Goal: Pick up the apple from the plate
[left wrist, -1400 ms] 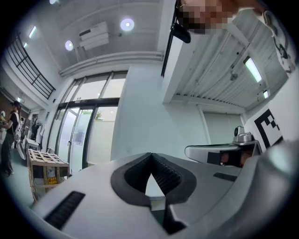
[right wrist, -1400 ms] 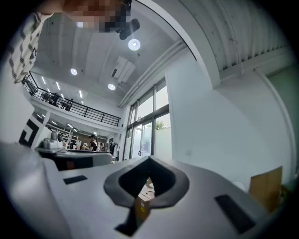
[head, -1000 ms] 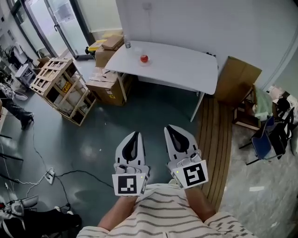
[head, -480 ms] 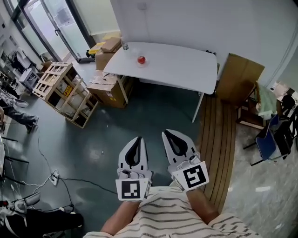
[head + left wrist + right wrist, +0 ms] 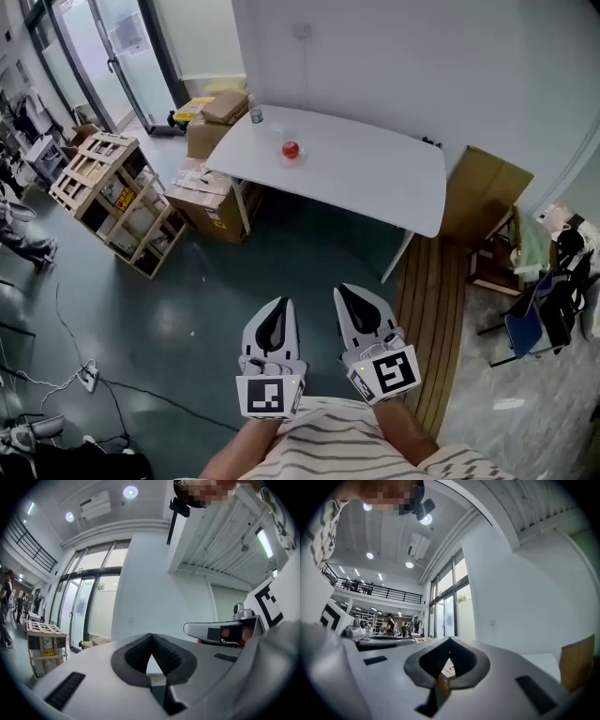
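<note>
The left gripper (image 5: 151, 635) has its two dark-lined jaws closed tip to tip with nothing held between them; only a sliver of the room shows through the teardrop-shaped gap behind the tips. The right gripper (image 5: 450, 639) is the same, its jaws brought together and empty, with a strip of brown cardboard visible through the gap. In the head view both grippers are held side by side, close in front of the person's striped shirt (image 5: 337, 445), the left one at the picture's left, and both point forward over a dark green floor (image 5: 234, 272). The red apple (image 5: 291, 149) is well apart from both grippers, on the far left part of a white table (image 5: 375, 173) that stands against a pale wall. Whatever plate lies beneath it is too faint to make out clearly. A small bottle (image 5: 256, 114) stands near the table's far left corner. Stacked cardboard boxes (image 5: 211, 197) sit beside and partly under the table's left end, and a wooden crate (image 5: 112, 202) stands further left. At the right of the table a flat cardboard sheet (image 5: 487, 187) leans against the wall, long wooden planks (image 5: 433, 300) lie on the floor, and chairs (image 5: 530, 309) are piled with bags and clothing. Cables (image 5: 84, 375) trail across the floor at the lower left.
</note>
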Available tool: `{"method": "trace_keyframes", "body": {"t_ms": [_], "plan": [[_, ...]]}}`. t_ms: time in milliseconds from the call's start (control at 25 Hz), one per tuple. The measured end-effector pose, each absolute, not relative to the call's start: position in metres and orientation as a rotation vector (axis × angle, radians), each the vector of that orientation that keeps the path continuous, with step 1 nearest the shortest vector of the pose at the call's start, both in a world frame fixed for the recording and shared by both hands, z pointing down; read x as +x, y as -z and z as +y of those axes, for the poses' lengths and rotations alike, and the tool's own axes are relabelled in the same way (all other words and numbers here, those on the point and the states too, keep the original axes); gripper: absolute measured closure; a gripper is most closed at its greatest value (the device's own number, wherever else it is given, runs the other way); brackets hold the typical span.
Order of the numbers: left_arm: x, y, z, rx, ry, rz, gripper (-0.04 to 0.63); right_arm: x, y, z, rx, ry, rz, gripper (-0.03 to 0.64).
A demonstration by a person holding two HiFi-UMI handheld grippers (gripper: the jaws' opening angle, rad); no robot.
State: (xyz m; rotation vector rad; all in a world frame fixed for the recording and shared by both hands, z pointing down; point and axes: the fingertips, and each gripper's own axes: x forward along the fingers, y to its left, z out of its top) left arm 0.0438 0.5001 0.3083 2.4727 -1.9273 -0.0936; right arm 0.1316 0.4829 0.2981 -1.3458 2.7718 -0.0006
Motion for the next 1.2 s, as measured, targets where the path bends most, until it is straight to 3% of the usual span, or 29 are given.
{"method": "trace_keyframes", "body": {"t_ms": [720, 1200], "plan": [[-0.087, -0.330, 0.314, 2.510, 0.105, -1.760, 0.592, 0.020, -0.309, 0.297, -1.594, 0.006, 2.684, 0.607], [-0.093, -0.337, 0.241, 2.526, 0.167, -1.728, 0.592, -0.002, -0.316, 0.226, -1.613, -0.020, 2.675, 0.607]]}}
